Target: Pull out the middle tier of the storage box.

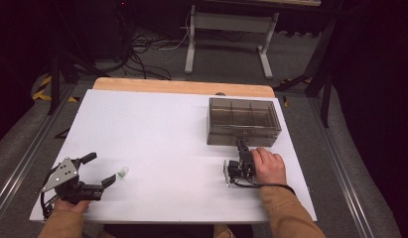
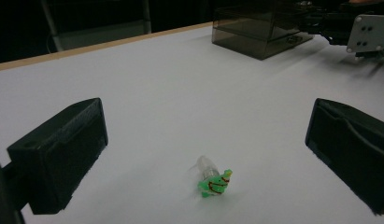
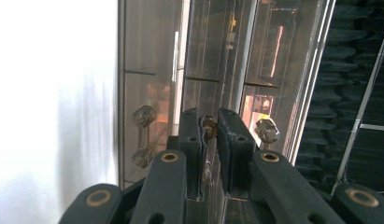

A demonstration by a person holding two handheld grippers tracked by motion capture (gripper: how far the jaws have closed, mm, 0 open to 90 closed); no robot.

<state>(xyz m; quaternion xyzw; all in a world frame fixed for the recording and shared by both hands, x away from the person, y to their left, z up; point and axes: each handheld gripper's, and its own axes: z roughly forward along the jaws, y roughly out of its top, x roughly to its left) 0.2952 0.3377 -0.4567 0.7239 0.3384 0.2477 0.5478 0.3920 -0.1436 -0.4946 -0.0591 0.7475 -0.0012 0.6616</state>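
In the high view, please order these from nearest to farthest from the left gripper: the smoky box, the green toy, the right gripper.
1. Green toy, just off the left gripper's tips.
2. Right gripper, across the table.
3. Smoky box, behind it, toward the far edge.

A dim lab or test studio: a white-topped worktable with a pale wooden edge stands on grey carpet, black cables snaking behind it, dark curtains around, yellow-black hazard tape marking the floor.

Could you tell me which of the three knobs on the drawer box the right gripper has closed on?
The middle knob, pinched between the right gripper jaws; the other two stand free on either side.
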